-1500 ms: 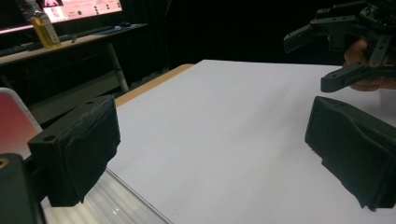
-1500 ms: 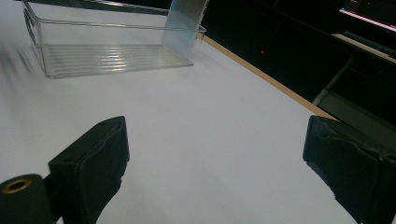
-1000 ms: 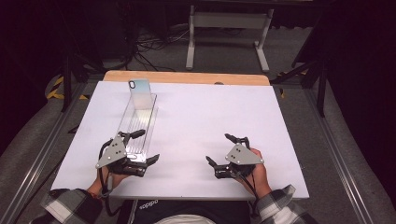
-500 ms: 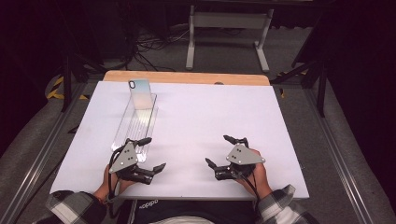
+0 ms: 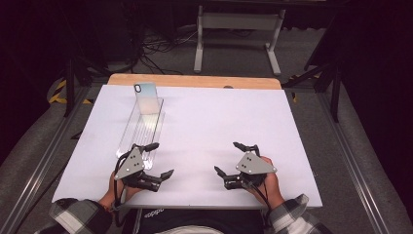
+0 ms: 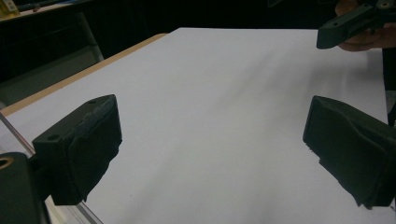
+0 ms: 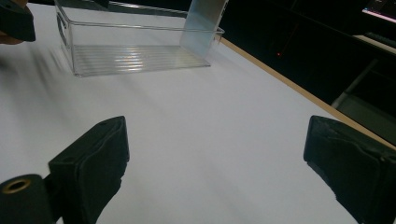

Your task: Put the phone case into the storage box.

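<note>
At the near edge of the table, our left gripper (image 5: pixel 156 160) sits with its jaws spread wide and nothing between them, one jaw tip reaching over the near end of the clear plastic tray (image 5: pixel 132 127) and the other hanging over bare white surface. From the left gripper view we see the two black jaws far apart, only the white table top (image 6: pixel 210 93) lying between them, and a sliver of the tray's clear edge at the lower left corner. Our right gripper (image 5: pixel 233 158) rests well apart from the left one, on the right side of the near edge, its jaws likewise gaping and empty, held in a hand (image 5: pixel 270 183) whose plaid sleeve (image 5: pixel 292 217) comes in from below. From the right gripper view we look between the open jaws across bare white surface to the tray (image 7: pixel 135 51), which lies lengthwise with a ribbed floor and low clear walls. Moving outward, a phone (image 5: pixel 146 97) with a pale back stands tilted at the tray's far end, leaning against the far wall with its top rising above the rim; in the right gripper view it shows as a pale slab (image 7: pixel 203 23) at the tray's far corner. Beyond the white cover, a strip of bare wood (image 5: pixel 195 81) marks the table's far edge, and past that we see a dark floor with cables and a light metal stand (image 5: pixel 237 29).
</note>
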Available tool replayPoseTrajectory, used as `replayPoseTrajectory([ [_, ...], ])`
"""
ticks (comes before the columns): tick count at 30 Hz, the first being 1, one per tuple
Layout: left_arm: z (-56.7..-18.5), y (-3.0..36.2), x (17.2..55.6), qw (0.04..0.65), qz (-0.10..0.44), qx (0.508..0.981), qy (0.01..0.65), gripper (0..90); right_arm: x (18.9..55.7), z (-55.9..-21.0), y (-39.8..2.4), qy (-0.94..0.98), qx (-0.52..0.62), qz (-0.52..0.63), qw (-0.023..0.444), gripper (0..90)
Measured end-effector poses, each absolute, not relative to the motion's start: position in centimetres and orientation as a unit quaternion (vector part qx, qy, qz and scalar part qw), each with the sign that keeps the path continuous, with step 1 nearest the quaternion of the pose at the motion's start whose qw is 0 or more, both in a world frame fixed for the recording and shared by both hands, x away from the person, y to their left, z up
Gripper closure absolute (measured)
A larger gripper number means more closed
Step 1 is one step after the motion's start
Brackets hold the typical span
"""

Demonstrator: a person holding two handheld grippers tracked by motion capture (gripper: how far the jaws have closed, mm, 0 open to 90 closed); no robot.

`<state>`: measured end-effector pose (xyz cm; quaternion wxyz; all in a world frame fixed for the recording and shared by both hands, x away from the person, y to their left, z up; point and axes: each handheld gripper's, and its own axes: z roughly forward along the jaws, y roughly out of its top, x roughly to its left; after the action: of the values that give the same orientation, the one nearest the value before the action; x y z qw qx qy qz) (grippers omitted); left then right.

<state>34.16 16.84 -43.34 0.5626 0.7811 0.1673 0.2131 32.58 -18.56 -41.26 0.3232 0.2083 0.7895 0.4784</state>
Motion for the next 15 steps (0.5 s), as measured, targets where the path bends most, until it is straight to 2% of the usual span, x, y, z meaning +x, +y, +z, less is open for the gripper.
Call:
replayPoseTrajectory([
  [15,-42.37,17.58,34.33,0.576,0.222,0.768,0.17,4.6,32.44,-41.46,-18.22,0.797,0.198,0.454,0.346,7.1],
])
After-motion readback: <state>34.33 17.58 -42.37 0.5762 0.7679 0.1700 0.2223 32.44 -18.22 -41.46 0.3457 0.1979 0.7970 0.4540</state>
